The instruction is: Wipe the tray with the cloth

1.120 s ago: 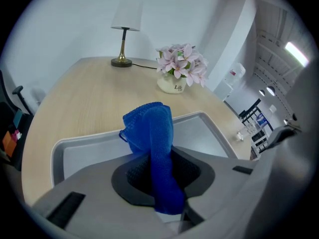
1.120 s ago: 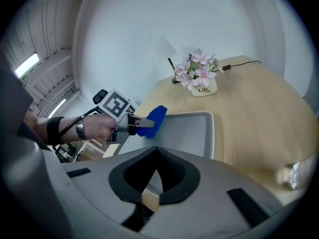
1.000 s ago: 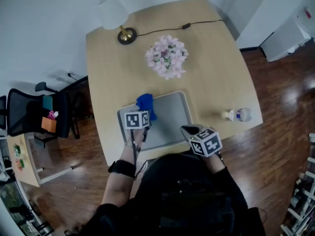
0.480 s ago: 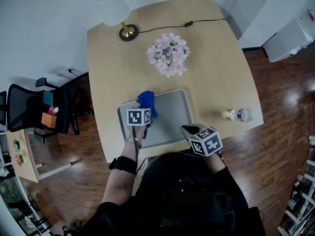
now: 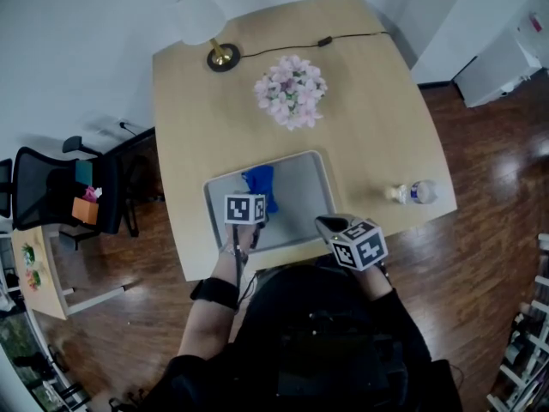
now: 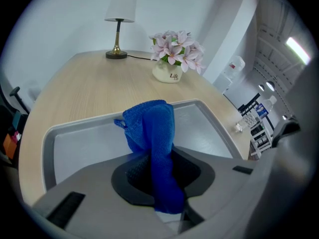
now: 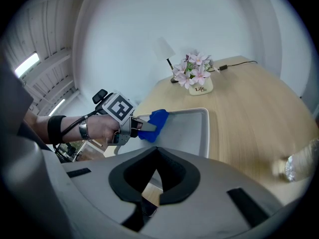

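Note:
A grey tray lies on the wooden table near its front edge. My left gripper is shut on a blue cloth, which rests inside the tray's left half. In the left gripper view the cloth runs up from between the jaws over the tray floor. My right gripper hovers at the tray's near right corner, its jaws closed together with nothing in them. The right gripper view shows the left gripper, the cloth and the tray.
A pot of pink flowers stands behind the tray, with a lamp and its cable at the far edge. A plastic bottle lies at the table's right. An office chair stands to the left on the wooden floor.
The left gripper has dragged the blue cloth from the tray's far rim toward the near side, onto the tray floor. The right gripper has stayed put.

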A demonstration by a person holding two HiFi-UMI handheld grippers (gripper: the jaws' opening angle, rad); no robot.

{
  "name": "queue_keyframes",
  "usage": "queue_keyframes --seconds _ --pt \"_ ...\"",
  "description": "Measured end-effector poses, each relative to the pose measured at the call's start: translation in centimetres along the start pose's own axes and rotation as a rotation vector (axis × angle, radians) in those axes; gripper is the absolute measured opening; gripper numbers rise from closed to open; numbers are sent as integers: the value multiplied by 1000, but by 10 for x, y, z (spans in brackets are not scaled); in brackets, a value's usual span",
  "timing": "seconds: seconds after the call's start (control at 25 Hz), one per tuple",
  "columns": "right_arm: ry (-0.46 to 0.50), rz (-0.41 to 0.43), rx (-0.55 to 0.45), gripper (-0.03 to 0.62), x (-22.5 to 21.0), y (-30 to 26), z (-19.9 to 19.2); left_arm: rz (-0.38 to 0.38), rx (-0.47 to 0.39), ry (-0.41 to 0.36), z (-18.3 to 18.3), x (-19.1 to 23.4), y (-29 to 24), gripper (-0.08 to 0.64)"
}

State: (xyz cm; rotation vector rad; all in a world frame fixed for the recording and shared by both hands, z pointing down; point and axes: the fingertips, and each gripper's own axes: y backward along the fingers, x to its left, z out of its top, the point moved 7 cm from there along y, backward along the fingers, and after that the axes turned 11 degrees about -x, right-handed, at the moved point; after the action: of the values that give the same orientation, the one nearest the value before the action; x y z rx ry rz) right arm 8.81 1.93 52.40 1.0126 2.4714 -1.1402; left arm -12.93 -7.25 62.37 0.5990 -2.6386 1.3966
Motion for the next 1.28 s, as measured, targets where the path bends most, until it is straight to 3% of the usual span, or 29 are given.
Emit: queue_keyframes --seconds 0.24,0.68,1.28 --pt "2 9 1 -2 6 1 -7 -49 26 15 -37 -25 18 94" --pt "23 41 14 -2 15 0 -14 -68 53 4 -81 -51 39 94" --pt "33 59 13 -2 1 -1 -3 -77 46 46 -92 -61 48 94"
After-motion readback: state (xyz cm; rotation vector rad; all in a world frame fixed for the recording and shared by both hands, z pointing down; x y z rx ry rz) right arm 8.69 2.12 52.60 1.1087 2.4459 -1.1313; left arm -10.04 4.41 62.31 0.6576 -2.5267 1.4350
